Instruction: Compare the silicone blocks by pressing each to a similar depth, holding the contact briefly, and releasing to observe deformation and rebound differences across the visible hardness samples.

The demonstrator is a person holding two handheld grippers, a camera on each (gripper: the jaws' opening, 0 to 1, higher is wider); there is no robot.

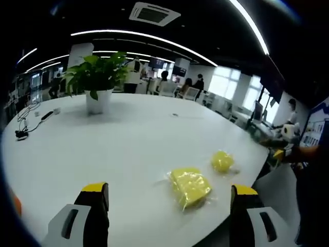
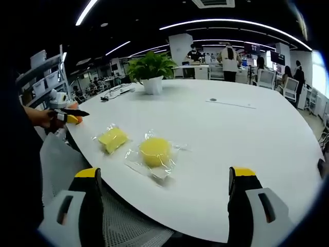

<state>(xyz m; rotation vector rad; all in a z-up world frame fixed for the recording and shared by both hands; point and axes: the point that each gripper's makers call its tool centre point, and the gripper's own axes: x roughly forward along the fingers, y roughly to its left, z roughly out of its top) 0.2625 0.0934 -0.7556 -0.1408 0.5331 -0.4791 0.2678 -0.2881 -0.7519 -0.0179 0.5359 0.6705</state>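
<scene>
Two yellow silicone blocks in clear wrap lie near the white table's edge. The square block [image 1: 189, 186] [image 2: 113, 139] sits beside the round block [image 1: 222, 161] [image 2: 154, 152]. My left gripper [image 1: 169, 206] is open, with its yellow-tipped jaws spread wide. It hovers short of the square block and touches nothing. My right gripper [image 2: 167, 195] is also open, off the table edge and facing the round block, with nothing between its jaws. In the right gripper view a hand holds the left gripper [image 2: 72, 116] at the table's left edge, away from both blocks.
A potted plant [image 1: 97, 82] [image 2: 151, 69] stands far back on the white table [image 1: 133, 144] [image 2: 231, 139]. Cables [image 1: 25, 123] lie at its far left. A mesh chair back [image 2: 123, 226] sits below the table edge. People and desks fill the office behind.
</scene>
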